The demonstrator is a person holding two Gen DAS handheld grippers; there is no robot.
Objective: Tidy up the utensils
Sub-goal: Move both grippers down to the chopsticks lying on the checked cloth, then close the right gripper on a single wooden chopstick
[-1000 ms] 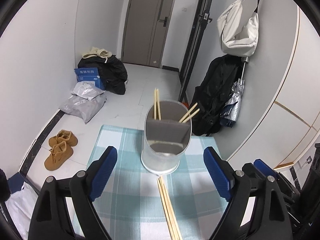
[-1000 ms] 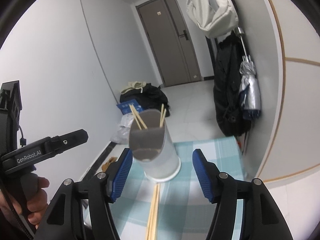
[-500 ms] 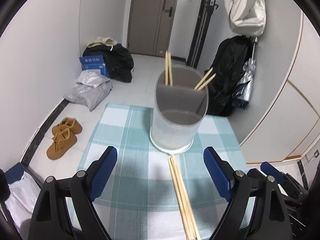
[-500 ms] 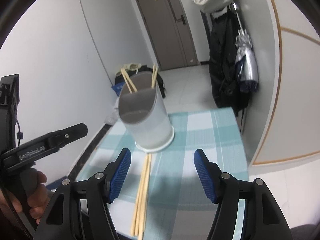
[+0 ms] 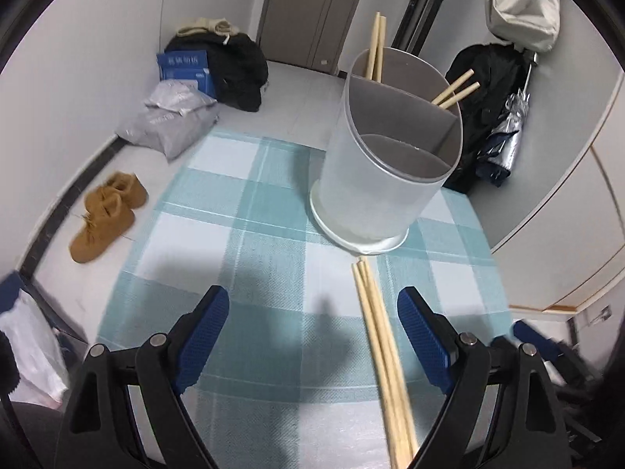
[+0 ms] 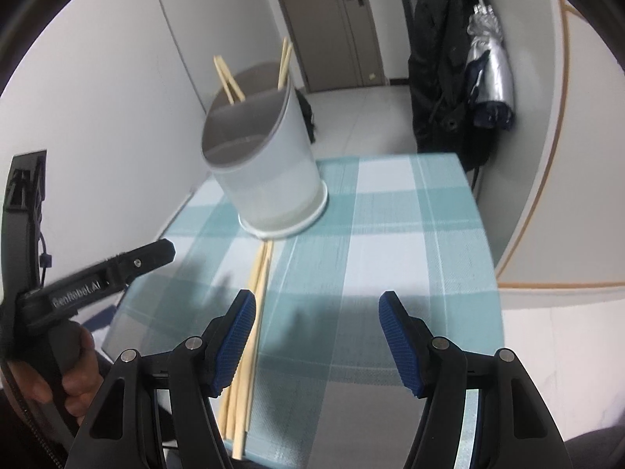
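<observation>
Two pairs of tongs, the left tongs (image 5: pixel 312 336) and the right tongs (image 6: pixel 315 342), hang released and empty above the checked tabletop (image 5: pixel 250 234), where the divided holder (image 5: pixel 390 164) stands with chopsticks inside and loose chopsticks (image 5: pixel 381 336) lie with tips touching its base.

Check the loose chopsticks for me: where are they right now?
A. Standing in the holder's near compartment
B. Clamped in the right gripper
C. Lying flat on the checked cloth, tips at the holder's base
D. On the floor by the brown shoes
C: the loose chopsticks lie flat on the checked cloth, their far tips at the base of the holder, and both the left gripper and right gripper are open and hold nothing.
</observation>
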